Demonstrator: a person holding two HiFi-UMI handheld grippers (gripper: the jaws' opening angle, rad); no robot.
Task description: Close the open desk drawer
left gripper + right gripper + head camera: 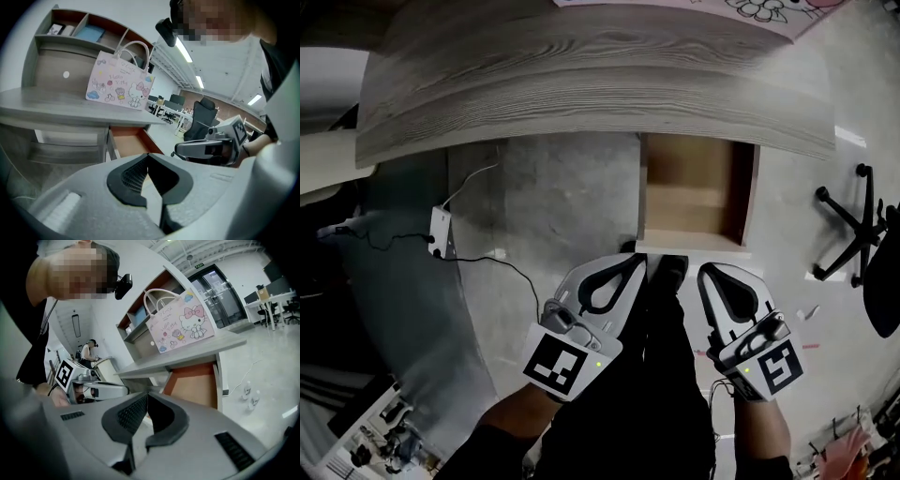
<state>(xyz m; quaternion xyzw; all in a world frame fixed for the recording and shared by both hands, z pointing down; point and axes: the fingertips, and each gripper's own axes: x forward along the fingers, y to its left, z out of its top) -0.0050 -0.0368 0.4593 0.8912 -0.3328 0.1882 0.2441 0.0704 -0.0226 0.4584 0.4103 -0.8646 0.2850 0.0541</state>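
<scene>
Below the near edge of the wooden desk (581,84), toward its right end, the drawer (689,192) stands pulled out toward me. Its pale bottom is bare, and its front panel (692,247) is the part nearest my tools.

Both grippers hang just short of that panel. The left gripper (636,266) sits at the panel's left end and the right gripper (709,274) nearer its middle. Neither appears to touch it. Each gripper's own view shows its ribbed pads with the tips pressed together and nothing between them, so I judge these are set for pushing rather than gripping.

From here I see a few ways this could go badly:

- **Uneven push:** if one gripper lands before the other, or only on the left end, the drawer may skew on its runners and jam partway.
- **Aiming too high:** the closed tips could ride over the panel's top edge and drop into the drawer instead of driving it.
- **Pushing too hard:** the drawer could slam and shake the pink cartoon gift bag (119,86) standing on the desktop above.
- **Overhang:** as the drawer goes in, the marker cubes could strike the desk's overhanging edge, so I would keep both tools low.

The office chair (862,225) on the right and the floor cable (487,258) on the left lie well apart from this path.
</scene>
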